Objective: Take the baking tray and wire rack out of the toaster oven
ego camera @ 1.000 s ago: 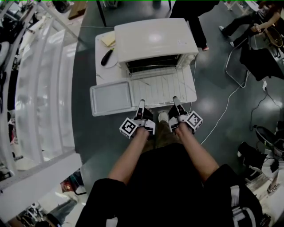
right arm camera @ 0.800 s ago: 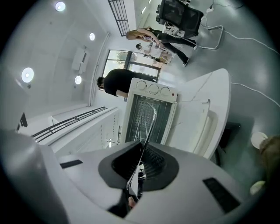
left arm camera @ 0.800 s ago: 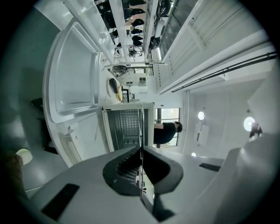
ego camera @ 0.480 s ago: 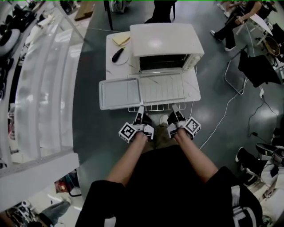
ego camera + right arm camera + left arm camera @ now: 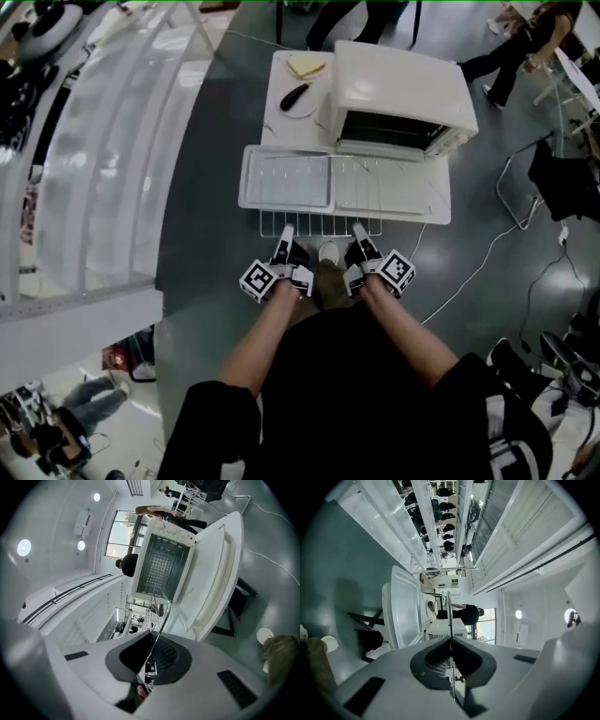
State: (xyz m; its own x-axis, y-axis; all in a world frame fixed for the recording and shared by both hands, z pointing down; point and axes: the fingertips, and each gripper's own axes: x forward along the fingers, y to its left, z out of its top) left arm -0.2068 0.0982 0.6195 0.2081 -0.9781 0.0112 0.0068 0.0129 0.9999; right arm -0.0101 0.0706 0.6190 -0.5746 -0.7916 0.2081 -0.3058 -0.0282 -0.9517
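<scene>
**Two claws clamped on the wire rack (image 5: 319,225)**

Both of our claws are closed on the rack's near edge. The left claw (image 5: 284,246) grips towards the left corner and the right claw (image 5: 361,242) towards the right. In the left gripper view the left claw (image 5: 451,641) has its jaws pressed together on a thin wire of the rack (image 5: 449,616), seen edge-on. In the right gripper view the right claw (image 5: 151,644) pinches a wire (image 5: 161,616) in the same way.

The rack reaches away from the claws, level. Its near part hangs past the edge of the desk (image 5: 281,117) and its far part lies over the lowered door (image 5: 403,192). We cannot tell whether its far edge is inside the toaster oven (image 5: 398,89).

Straight beyond the right claw, the oven's mouth (image 5: 161,569) stands open, showing a dark perforated back wall.

The baking tray (image 5: 286,180) sits on the desk beyond the left claw, just beside the door. It is a shallow, pale rectangle with rounded corners and a raised rim. The rack is a grid of thin, bright, straight wires.
</scene>
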